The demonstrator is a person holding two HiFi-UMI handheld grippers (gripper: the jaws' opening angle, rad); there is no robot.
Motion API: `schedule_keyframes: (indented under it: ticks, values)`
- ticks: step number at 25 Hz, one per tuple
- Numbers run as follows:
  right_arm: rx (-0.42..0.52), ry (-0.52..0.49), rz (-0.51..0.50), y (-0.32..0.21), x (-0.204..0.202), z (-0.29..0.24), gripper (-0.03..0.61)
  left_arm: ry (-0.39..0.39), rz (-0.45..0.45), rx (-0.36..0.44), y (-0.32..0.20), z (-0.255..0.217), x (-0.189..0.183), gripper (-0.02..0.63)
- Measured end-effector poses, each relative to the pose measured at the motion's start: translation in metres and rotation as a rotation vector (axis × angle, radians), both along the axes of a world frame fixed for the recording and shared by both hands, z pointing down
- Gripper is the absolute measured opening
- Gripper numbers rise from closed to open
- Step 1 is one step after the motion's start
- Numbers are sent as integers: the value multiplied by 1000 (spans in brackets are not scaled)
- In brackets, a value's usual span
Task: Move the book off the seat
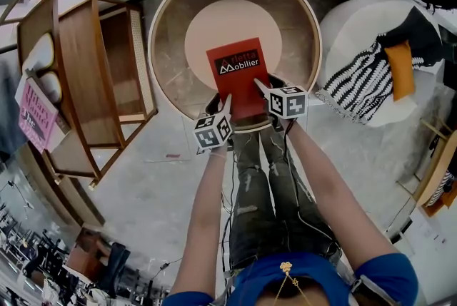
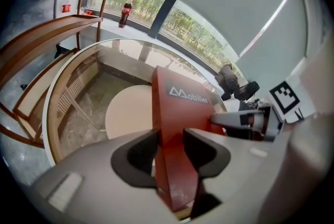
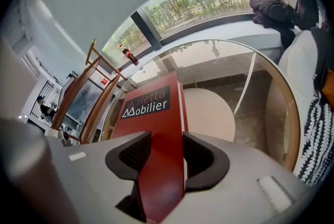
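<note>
Gripping the red book (image 1: 239, 73) at its near edge, left gripper (image 1: 226, 105) and right gripper (image 1: 260, 87) hold it above the round seat (image 1: 214, 26); carrying it clear is not yet done.

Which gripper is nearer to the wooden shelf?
Left. The left gripper holds the book on the side toward the wooden shelf; the right gripper holds its other side, farther away.

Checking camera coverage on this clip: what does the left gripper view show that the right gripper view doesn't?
Left only: the right gripper from the side, with its marker cube. Right only: striped fabric at the picture's right edge. Both: the red book clamped between each gripper's own jaws, the round seat, the cola bottle.
</note>
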State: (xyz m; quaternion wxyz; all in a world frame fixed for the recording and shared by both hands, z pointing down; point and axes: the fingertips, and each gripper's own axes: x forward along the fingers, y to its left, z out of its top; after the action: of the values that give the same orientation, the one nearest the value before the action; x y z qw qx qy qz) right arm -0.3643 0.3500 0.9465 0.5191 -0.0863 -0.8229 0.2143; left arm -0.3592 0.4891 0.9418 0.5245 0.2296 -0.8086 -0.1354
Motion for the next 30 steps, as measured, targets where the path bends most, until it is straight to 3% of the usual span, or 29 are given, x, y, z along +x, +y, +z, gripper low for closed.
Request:
schedule_keyframes:
  ticks: [30]
  values:
    - [12,8,-5,-1,0,1,195,5,-12,-11,-2,2,0,160]
